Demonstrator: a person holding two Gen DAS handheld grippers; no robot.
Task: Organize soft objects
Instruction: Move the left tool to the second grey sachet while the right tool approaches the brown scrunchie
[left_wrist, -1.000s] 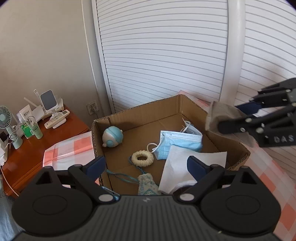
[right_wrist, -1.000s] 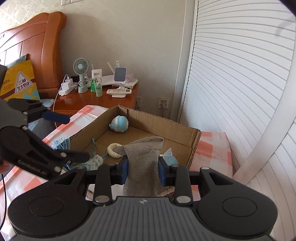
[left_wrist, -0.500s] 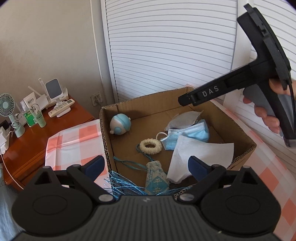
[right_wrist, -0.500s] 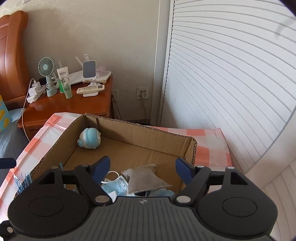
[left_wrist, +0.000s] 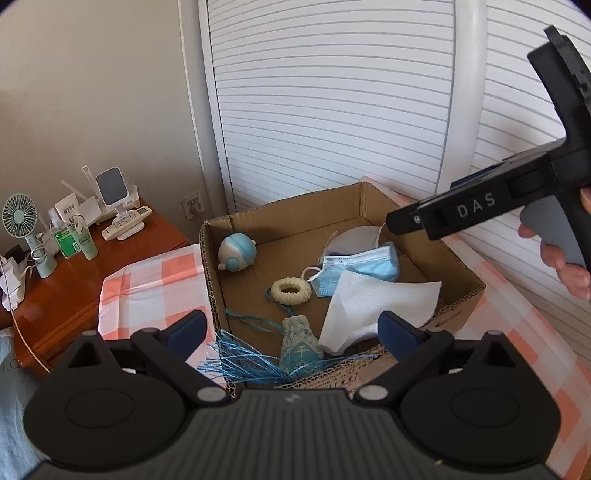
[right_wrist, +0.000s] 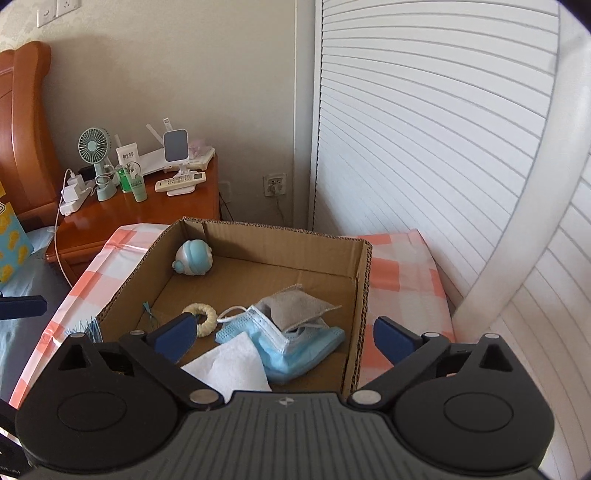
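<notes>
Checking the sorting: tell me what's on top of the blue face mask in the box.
A grey fabric pouch lies on the blue face mask, toward its far end. A white cloth overlaps the mask's near edge. Whatever is beneath the mask stays hidden.

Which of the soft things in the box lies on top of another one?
The grey fabric pouch: it rests on the light blue face mask.

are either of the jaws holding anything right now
Nothing is held. The left gripper is open and empty; the right gripper is opening, the grey pouch lying in the box.
</notes>
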